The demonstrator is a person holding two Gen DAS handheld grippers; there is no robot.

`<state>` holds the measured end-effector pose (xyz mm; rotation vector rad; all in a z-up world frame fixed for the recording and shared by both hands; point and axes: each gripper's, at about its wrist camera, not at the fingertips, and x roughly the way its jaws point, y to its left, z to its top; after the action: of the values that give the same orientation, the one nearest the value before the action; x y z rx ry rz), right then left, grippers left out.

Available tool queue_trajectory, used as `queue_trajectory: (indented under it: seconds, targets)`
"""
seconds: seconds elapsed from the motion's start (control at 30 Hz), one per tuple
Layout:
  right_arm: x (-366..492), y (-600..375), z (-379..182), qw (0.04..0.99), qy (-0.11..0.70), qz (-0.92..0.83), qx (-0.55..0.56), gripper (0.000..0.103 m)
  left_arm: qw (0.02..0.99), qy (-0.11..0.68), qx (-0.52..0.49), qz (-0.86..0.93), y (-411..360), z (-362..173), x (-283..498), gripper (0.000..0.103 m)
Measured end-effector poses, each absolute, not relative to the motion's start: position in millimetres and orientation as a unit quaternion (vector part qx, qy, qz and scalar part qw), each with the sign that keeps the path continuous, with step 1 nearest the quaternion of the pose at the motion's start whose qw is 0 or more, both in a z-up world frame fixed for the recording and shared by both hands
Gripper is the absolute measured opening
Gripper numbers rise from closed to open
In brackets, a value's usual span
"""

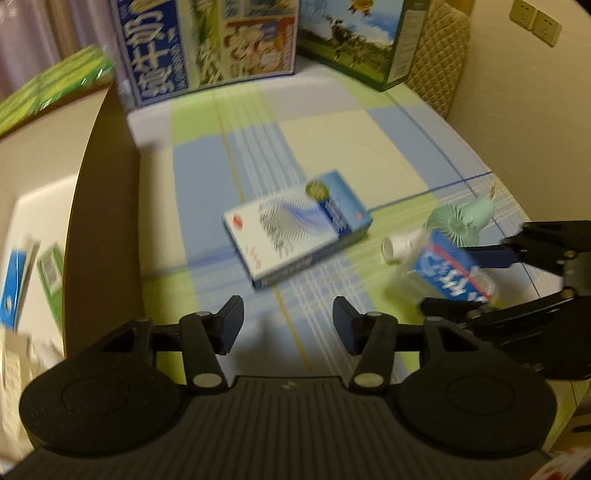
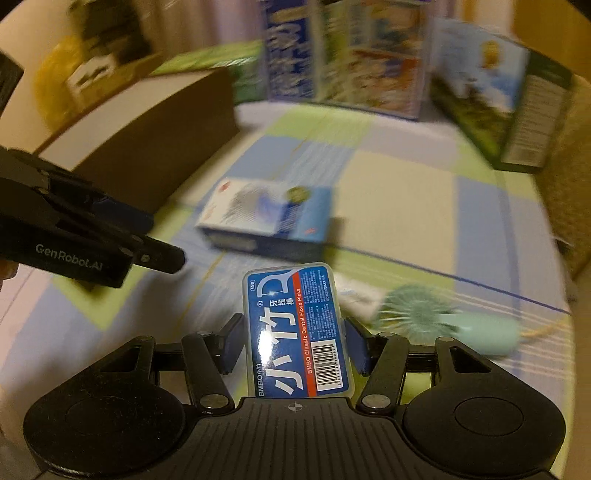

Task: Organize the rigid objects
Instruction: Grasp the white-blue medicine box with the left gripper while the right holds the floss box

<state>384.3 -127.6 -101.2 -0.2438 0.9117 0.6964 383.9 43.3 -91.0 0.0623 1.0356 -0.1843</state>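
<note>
Floss-pick case [image 2: 297,328] clamped in right gripper [image 2: 295,341] above checked tablecloth [image 2: 402,192] — left gripper [image 1: 288,321] parted and empty.

Seen only from the right wrist: the case's blue label and barcode, pads pressing on both long sides, case lifted clear of the cloth. Seen only from the left wrist: a white-capped bottle [image 1: 400,245] lying just beside the mint handheld fan [image 1: 461,221], wall sockets [image 1: 535,22] at upper right, small packs inside the brown-walled box [image 1: 103,206] at left. Shared by both views — blue-and-white carton [image 1: 295,229] flat at mid-cloth, tall cartons [image 1: 207,48] standing along the far edge. Bare cloth between flat carton and far cartons; box wall hemming the left side, fan and bottle near the right edge.
</note>
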Motion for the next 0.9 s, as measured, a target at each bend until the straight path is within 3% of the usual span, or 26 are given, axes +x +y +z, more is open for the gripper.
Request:
queue_trajectory:
  seconds: [0.1,0.57,0.9]
  targets:
    - [394,-152,-91,0.852,0.427,0.289,-0.085,0.054,0.867,0.487,0.037,-0.1,42,-86,404,0.054]
    - [425,-254,-82,0.887,0.442,0.136,0.003,0.054,0.858,0.511,0.023,-0.033,53,-115,502,0.053]
    - [412,-264,-87,0.88,0.456,0.131,0.013,0.054,0.842,0.538,0.013,-0.033,54,-123,478,0.054]
